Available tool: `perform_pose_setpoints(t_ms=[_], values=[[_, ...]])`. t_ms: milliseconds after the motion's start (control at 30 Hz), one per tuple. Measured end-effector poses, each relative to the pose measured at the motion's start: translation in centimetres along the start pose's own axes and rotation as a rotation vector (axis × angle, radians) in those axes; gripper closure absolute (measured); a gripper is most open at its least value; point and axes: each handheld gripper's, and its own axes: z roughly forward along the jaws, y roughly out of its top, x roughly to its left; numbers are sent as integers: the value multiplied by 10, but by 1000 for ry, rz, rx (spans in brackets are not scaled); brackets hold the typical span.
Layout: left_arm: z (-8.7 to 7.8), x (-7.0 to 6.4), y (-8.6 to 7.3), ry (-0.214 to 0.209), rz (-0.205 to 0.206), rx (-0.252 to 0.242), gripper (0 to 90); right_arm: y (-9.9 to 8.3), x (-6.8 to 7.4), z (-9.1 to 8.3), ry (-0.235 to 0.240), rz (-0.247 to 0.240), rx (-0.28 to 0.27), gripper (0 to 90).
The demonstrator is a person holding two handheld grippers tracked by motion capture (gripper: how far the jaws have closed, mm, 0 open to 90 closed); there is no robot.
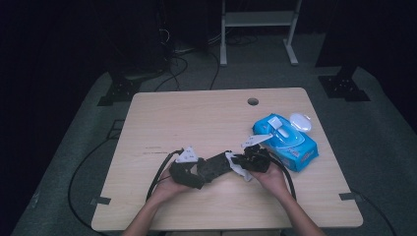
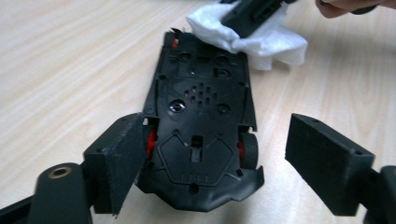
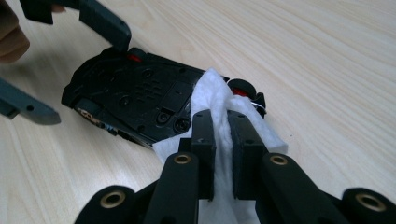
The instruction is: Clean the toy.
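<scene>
A black toy car (image 2: 201,121) with red wheel hubs lies upside down on the wooden table (image 1: 196,118). My left gripper (image 2: 217,140) stands open astride its near end. The left jaw sits against one wheel and the right jaw stands clear of the other side. My right gripper (image 3: 222,126) is shut on a folded white wipe (image 3: 212,91), which rests on the far end of the car's underside (image 3: 130,98). In the high view the two grippers (image 1: 199,173) (image 1: 241,161) meet at the car (image 1: 215,166) near the table's front middle.
A blue pack of wet wipes (image 1: 287,140) with its white lid flipped open lies right of the right hand. A cable hole (image 1: 253,101) sits near the table's far edge. Cables trail off the front edge from both grippers.
</scene>
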Motion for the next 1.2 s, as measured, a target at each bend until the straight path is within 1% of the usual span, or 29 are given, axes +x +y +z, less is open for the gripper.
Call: perform_pose_setpoints(t_ms=[67,167,200,267,300,367,400,467,533,667,733,800,833,933,967,1067,1133,1167,1200], values=[[0,0,0,8,10,-7,184,-2,0,0,1,0,-1,810],[0,3,-1,43,14,-9,176,-4,0,-1,11,11,-8,810],[0,4,-1,52,8,-2,159,-4,0,-1,7,8,-8,810],[2,7,-4,45,-9,13,141,-5,1,-1,3,8,-10,810],[3,7,-5,46,-7,24,140,-5,2,-1,4,8,-12,810],[6,7,-6,43,6,48,131,-6,1,-1,7,8,-15,810],[8,5,-6,39,7,52,126,-6,2,-1,8,8,-16,810],[10,3,-6,43,28,66,126,-6,3,-2,8,9,-16,810],[11,1,-6,45,39,78,125,-7,4,-3,10,11,-15,810],[14,2,-8,59,45,105,121,-9,4,-3,18,22,-19,810],[15,3,-9,62,51,122,141,-10,4,-4,18,23,-23,810],[16,3,-10,73,62,131,201,-10,4,-4,19,21,-24,810],[16,3,-10,72,66,129,220,-10,5,-4,19,23,-24,810],[16,2,-10,74,84,133,227,-10,5,-4,19,23,-22,810],[15,2,-10,74,94,140,228,-10,7,-5,20,24,-20,810],[16,-1,-10,55,96,126,235,-7,14,-4,26,-4,-13,810],[18,-3,-9,44,113,128,240,-4,24,-1,38,-29,-9,811],[19,-5,-9,41,117,126,240,-3,30,2,51,-40,-6,811],[19,-7,-9,37,129,129,240,-1,37,5,66,-59,-3,810]])
